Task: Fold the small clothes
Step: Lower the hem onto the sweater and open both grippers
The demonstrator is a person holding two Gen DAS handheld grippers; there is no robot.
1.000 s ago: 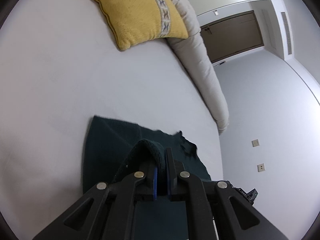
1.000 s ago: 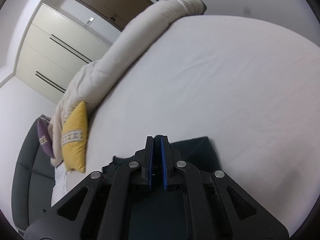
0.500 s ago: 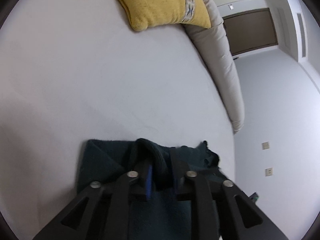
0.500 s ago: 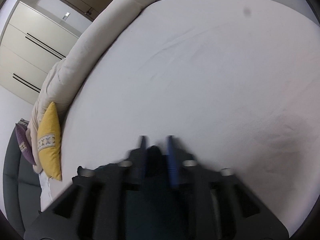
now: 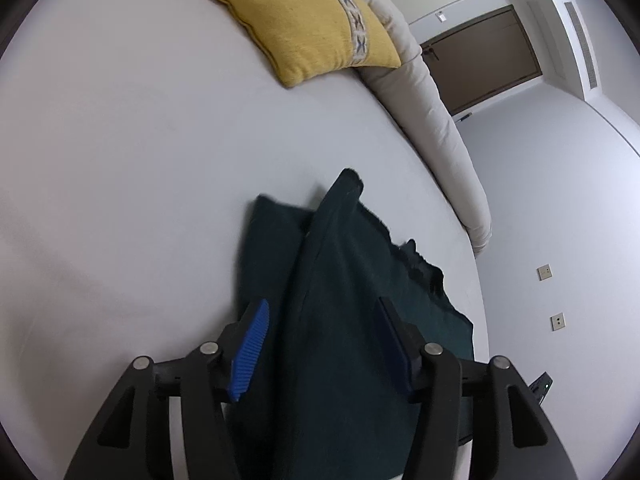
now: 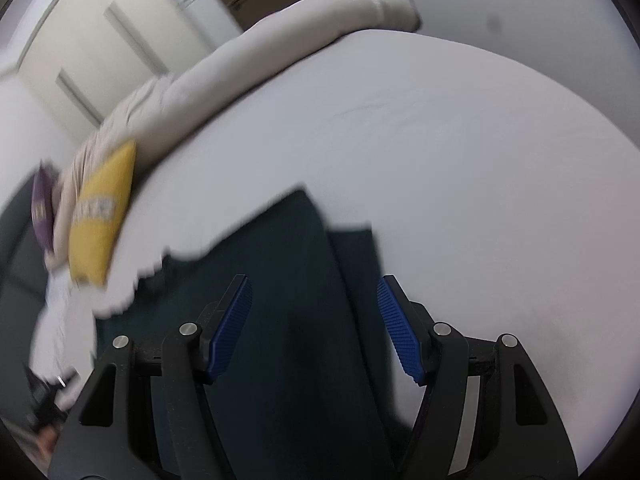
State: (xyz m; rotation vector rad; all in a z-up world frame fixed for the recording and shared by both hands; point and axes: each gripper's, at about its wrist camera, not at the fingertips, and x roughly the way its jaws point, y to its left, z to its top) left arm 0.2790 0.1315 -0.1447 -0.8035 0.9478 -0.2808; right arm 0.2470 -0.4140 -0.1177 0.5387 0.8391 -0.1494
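Note:
A dark green garment (image 5: 344, 320) lies folded over on the white bed sheet (image 5: 120, 160), its top layer ending in a raised corner at the far end. My left gripper (image 5: 324, 308) hovers over it with jaws opening; the cloth runs between the blue pads (image 5: 250, 352) without being pinched. In the right wrist view the same garment (image 6: 296, 264) spreads under my right gripper (image 6: 312, 284), whose jaws are also opening. Its blue pads (image 6: 400, 340) stand apart from the cloth.
A yellow cushion (image 5: 304, 28) lies at the far side of the bed, against a rolled beige duvet (image 5: 436, 120). A purple cushion (image 6: 42, 208) sits beside it on a dark sofa. Wardrobe doors (image 6: 100, 40) and a brown door (image 5: 484, 56) stand behind.
Both grippers went from shut on the garment's edge to jaws spread wide. The cloth dropped from the pads and now lies folded on the bed. Both hands moved down and back.

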